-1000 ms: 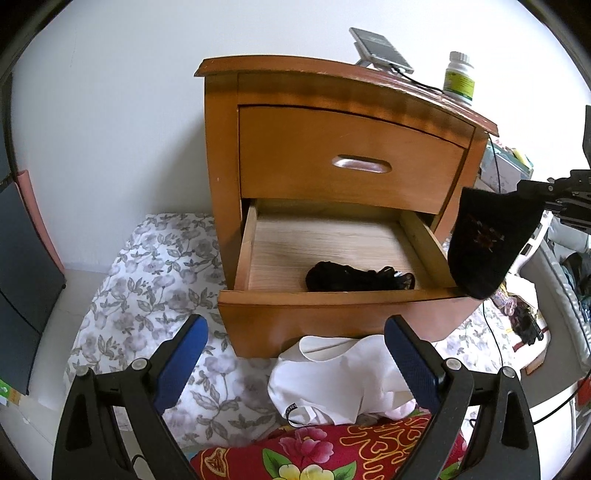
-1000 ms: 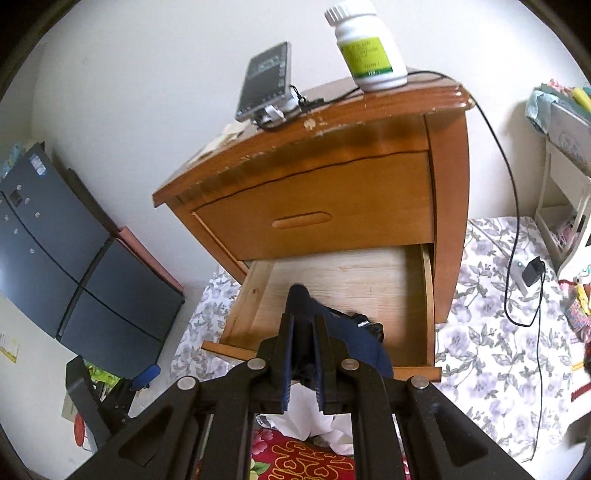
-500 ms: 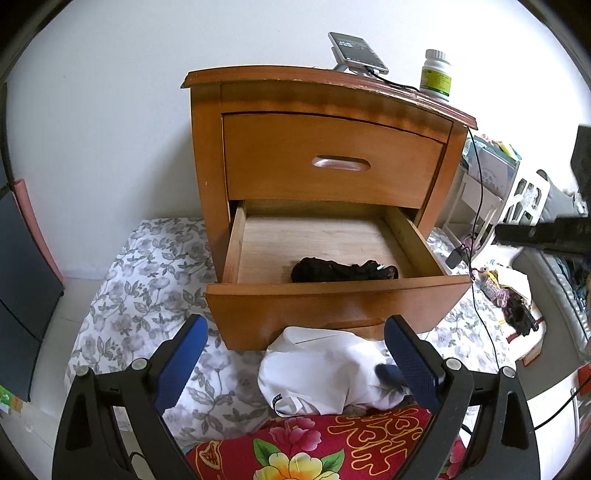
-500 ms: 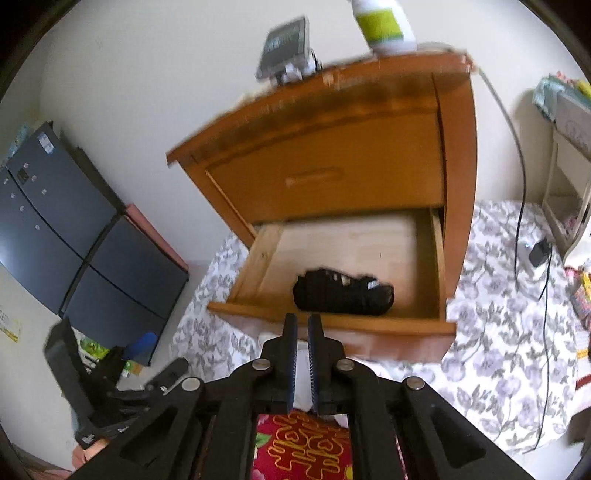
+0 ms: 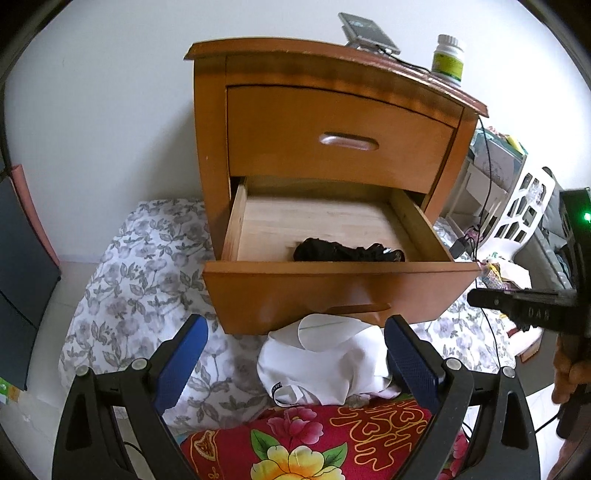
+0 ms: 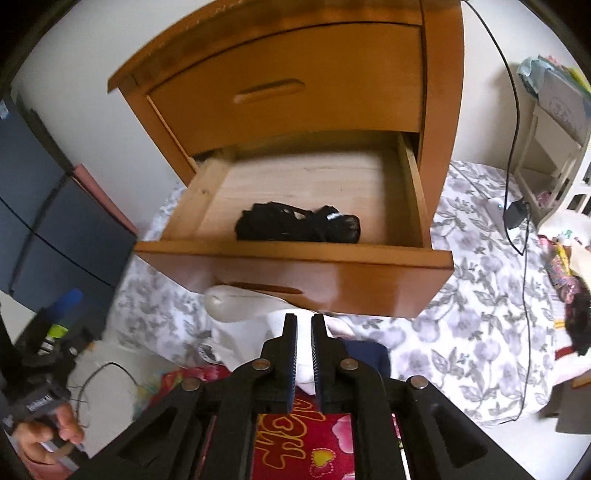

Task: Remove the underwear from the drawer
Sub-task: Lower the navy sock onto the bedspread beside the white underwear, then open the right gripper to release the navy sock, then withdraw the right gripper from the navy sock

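Observation:
A black underwear bundle (image 5: pixel 347 251) (image 6: pixel 295 225) lies at the front of the open lower drawer (image 5: pixel 332 291) (image 6: pixel 314 273). My left gripper (image 5: pixel 295 354) stands open low in front of the drawer, its blue pads either side of a white garment (image 5: pixel 332 362) (image 6: pixel 240 306) on the floor. My right gripper (image 6: pixel 303 325) is shut and empty, pointing down over that pile just below the drawer front. A navy piece (image 6: pixel 365 356) lies on the pile beside it. In the left wrist view the right gripper (image 5: pixel 476 297) comes in from the right edge.
The nightstand top carries a phone (image 5: pixel 369 33) and a pill bottle (image 5: pixel 447 59), with a cable (image 6: pixel 517 147) hanging down its right side. A floral sheet (image 5: pixel 140 280) covers the floor, a red flowered cloth (image 5: pixel 295 435) lies nearest. Dark panels (image 6: pixel 44 221) stand left, clutter right.
The right gripper held a dark garment up beside the drawer a second ago; it no longer holds it and has sunk toward the white pile. The left gripper has hardly moved.

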